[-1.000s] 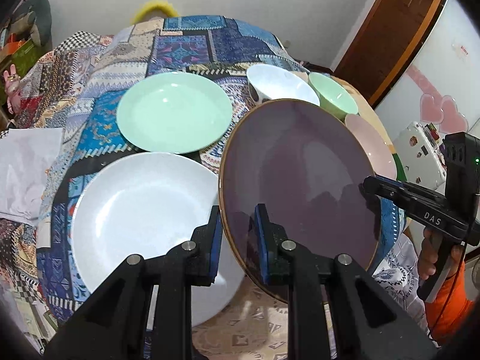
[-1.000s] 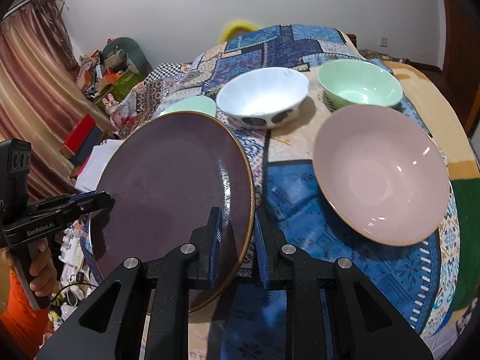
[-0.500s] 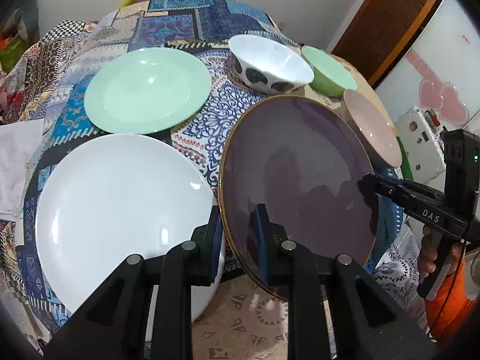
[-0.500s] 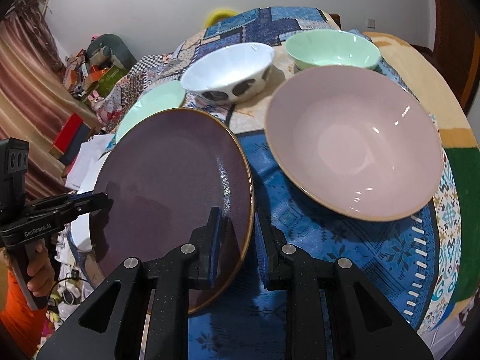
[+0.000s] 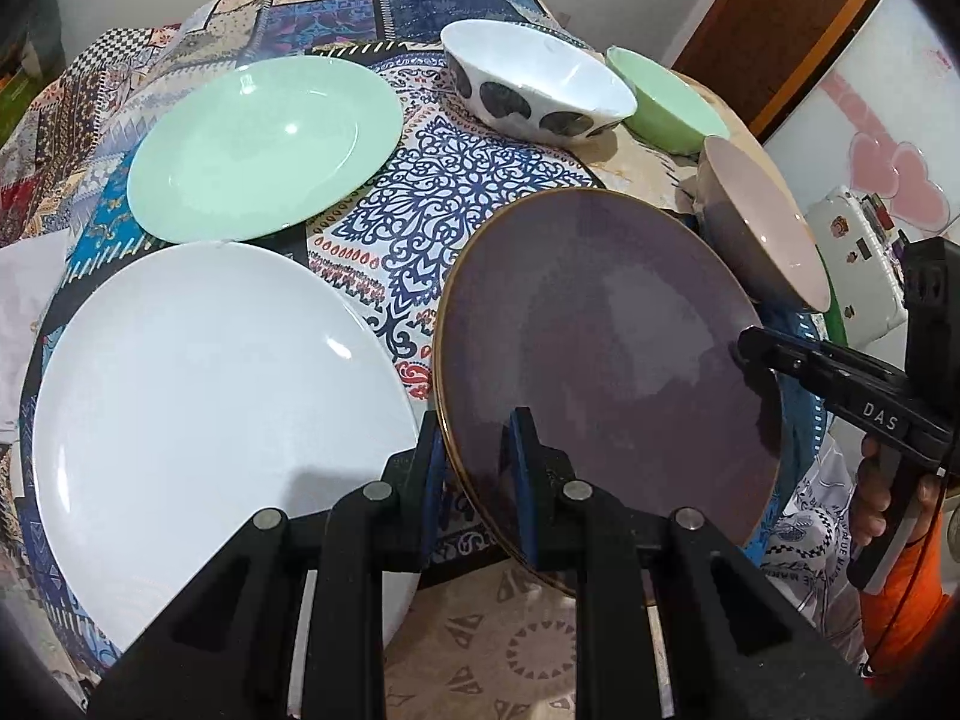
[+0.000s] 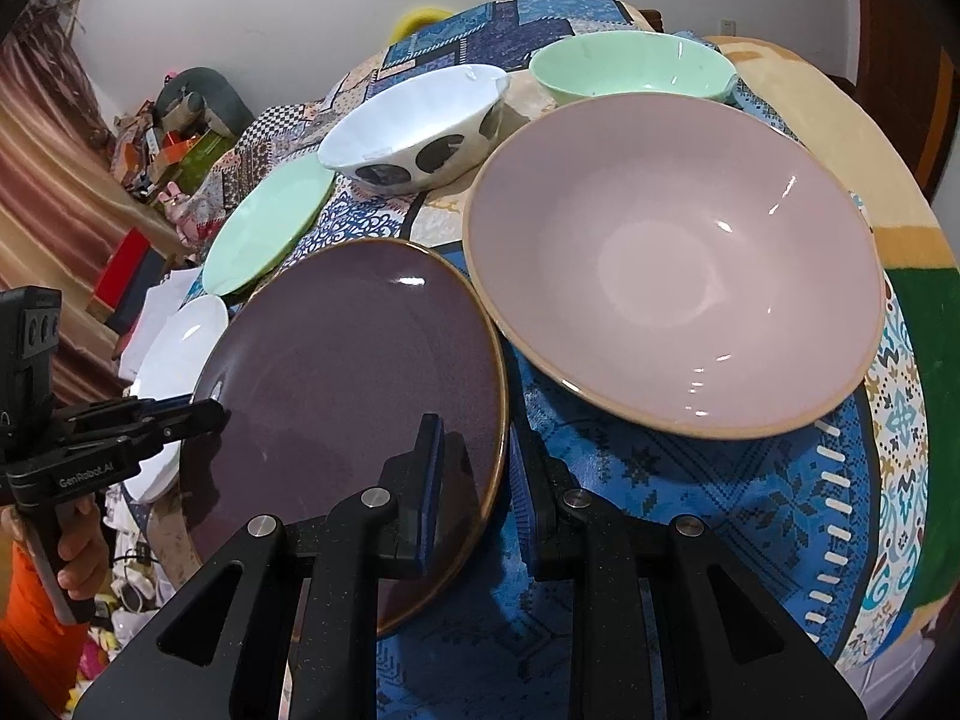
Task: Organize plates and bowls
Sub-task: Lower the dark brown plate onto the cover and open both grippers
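I have both tongs clamped on the purple plate (image 5: 606, 348): left tongs (image 5: 474, 462) on its near rim, right tongs (image 6: 474, 468) on the opposite rim. Over the last second I've lowered it toward the tabletop (image 5: 480, 204), between the white plate (image 5: 204, 408) and the pink bowl (image 6: 672, 270). It hangs tilted, apparently not yet set down; stacking on the white plate looks next.

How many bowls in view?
3: the pink bowl right of the held purple plate, and behind it the spotted white bowl and the green bowl. None visibly hidden.
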A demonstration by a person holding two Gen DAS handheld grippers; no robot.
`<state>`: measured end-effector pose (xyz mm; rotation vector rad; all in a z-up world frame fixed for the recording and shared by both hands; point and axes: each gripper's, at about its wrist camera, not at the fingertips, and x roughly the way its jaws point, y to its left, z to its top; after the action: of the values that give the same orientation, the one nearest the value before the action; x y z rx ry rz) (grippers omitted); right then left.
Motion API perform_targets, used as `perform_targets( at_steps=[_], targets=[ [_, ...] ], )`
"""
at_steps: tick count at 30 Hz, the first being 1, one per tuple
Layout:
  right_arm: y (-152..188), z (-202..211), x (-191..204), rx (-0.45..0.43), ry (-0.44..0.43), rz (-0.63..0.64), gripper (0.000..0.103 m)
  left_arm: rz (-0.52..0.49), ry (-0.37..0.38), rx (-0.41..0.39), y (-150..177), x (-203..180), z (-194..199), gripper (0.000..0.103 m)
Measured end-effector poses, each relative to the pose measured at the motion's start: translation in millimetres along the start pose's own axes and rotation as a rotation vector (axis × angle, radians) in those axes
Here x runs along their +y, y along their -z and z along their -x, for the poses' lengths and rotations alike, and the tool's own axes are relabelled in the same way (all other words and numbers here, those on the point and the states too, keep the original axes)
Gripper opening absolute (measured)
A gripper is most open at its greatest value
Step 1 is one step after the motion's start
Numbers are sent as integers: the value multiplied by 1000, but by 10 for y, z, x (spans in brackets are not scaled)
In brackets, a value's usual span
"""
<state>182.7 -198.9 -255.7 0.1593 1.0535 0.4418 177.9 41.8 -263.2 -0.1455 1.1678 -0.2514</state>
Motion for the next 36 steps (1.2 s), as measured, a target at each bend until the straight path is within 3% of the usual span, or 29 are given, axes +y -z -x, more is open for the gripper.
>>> perform_targets(
  at_steps=[14,18,24,30,33,36],
  targets=[
    [-4,110,66,-10,54,42,23,41,12,-8,-30,38,28,22],
    [-3,291,177,-41,42,74,32,61,26,-60,-5,41,255,32],
    [-25,495,450,-108,26,135,49,40,-34,-202,69,-5,719,59],
    [-47,534,750,-135,-3,192,58,68,-94,-276,176,164,1084,71],
    [-66,507,870,-136,-26,210,59,89,-144,-297,261,288,1204,83],
    [-90,429,1005,-127,-42,230,60,100,-190,-309,354,404,1278,87]
  ],
)
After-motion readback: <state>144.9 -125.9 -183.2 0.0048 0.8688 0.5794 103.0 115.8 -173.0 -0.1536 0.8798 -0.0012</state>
